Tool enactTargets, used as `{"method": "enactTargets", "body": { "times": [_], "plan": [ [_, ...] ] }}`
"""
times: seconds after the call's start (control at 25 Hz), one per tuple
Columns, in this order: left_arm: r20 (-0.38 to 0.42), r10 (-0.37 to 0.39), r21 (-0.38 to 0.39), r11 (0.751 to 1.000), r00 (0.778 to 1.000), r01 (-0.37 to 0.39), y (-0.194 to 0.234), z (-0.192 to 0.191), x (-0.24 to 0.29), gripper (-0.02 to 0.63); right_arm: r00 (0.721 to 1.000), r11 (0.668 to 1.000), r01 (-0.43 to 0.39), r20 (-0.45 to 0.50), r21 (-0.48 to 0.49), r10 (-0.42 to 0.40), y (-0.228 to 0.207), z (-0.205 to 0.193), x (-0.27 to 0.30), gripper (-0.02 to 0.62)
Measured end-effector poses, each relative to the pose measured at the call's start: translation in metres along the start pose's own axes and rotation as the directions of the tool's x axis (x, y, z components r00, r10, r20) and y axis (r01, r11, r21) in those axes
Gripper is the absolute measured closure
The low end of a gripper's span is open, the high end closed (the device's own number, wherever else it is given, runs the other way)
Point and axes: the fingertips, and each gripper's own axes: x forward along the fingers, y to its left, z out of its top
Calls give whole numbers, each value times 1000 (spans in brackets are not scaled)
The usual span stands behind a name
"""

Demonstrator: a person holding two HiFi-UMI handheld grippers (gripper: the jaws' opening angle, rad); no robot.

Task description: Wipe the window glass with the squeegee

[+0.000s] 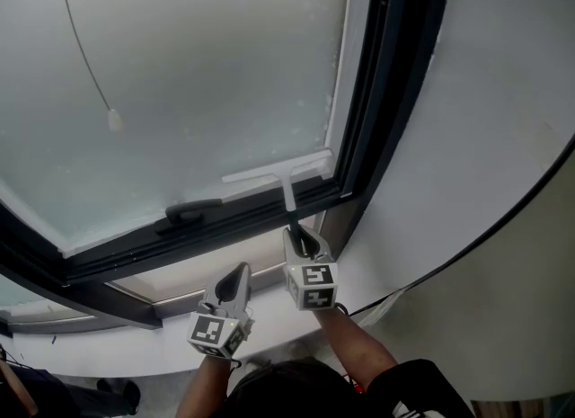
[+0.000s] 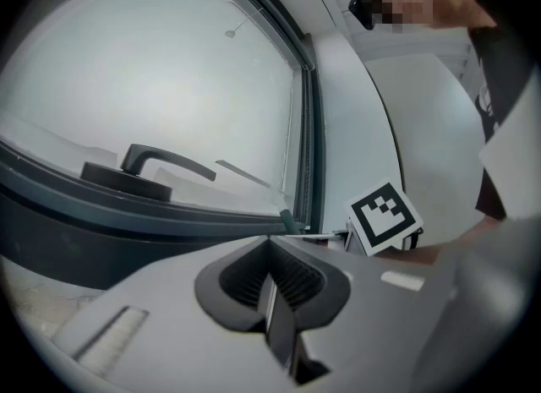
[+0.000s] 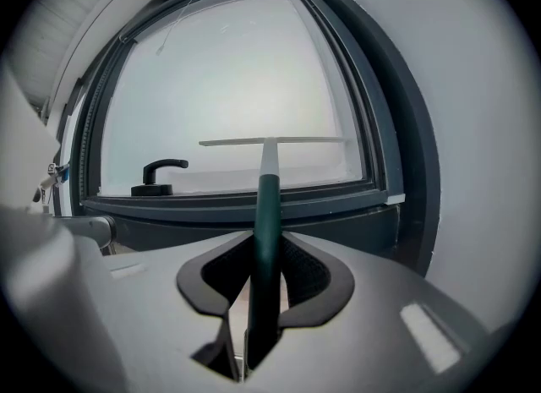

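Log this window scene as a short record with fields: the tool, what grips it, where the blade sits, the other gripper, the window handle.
tool: squeegee, dark handle, pale blade
held by: right gripper, shut on the squeegee's handle
blade position: low on the window glass, near its right corner, just above the frame
left gripper: shut, nothing between its jaws, below the frame
window handle: dark, on the lower frame, left of the blade

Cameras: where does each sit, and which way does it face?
Head view: on the person's head, steeply down at the glass; shows both forearms, left gripper, right gripper.
Left gripper view: on that gripper, along its shut, empty jaws toward the handle; right gripper's cube shows.
Right gripper view: on that gripper, along jaws shut on the squeegee, toward the glass.
Shared: all show the handle.
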Motion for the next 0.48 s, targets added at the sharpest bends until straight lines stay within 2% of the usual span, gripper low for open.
{"method": "enactTargets", "body": {
  "times": [0.48],
  "plan": [
    [-18,42,-10,999,999,-43,-2,-11,-1,607,998,999,-15,-56,-49,12,-8,-26,3,500]
  ]
}}
